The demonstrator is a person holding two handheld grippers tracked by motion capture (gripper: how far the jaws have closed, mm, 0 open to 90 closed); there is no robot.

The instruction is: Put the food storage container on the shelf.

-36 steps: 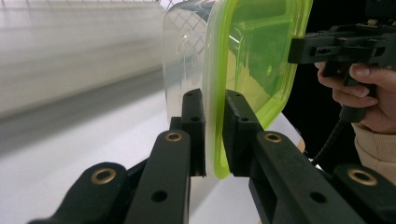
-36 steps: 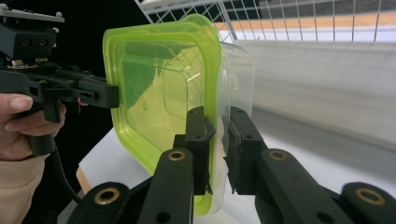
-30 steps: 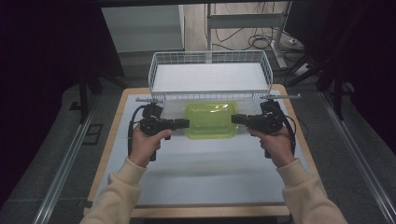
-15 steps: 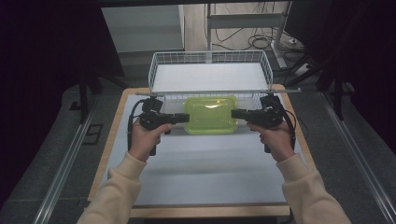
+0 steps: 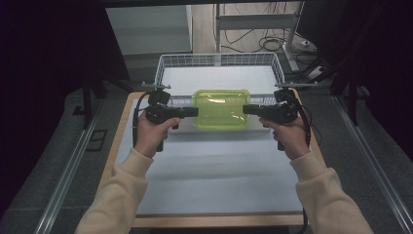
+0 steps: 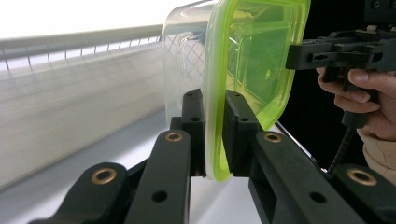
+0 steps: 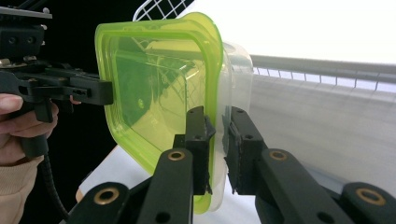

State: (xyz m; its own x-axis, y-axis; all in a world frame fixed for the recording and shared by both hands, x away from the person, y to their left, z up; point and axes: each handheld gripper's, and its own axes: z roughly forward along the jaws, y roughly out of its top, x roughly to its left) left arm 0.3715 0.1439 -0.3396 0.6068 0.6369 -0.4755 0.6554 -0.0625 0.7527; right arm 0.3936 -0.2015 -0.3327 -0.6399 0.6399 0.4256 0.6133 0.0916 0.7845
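A clear plastic container with a green lid [image 5: 221, 108] hangs in the air between both grippers, level, over the near rim of the wire basket [image 5: 171, 62]. My left gripper [image 5: 195, 112] is shut on the lid's left rim; its pads clamp the green lid edge [image 6: 212, 140] in the left gripper view. My right gripper [image 5: 245, 110] is shut on the lid's right rim [image 7: 212, 140]. The clear tub [image 6: 184, 60] shows beneath the lid, also seen as the tub [image 7: 236, 70] in the right gripper view.
The white wire basket stands at the table's far edge, with a white floor inside. A white mat [image 5: 214, 170] covers the wooden table [image 5: 122, 141] in front of the hands. Cables and metal frame legs [image 5: 292, 29] lie beyond the basket.
Both grippers have carried the container away from the person and upward, from over the mat to over the basket's near rim.
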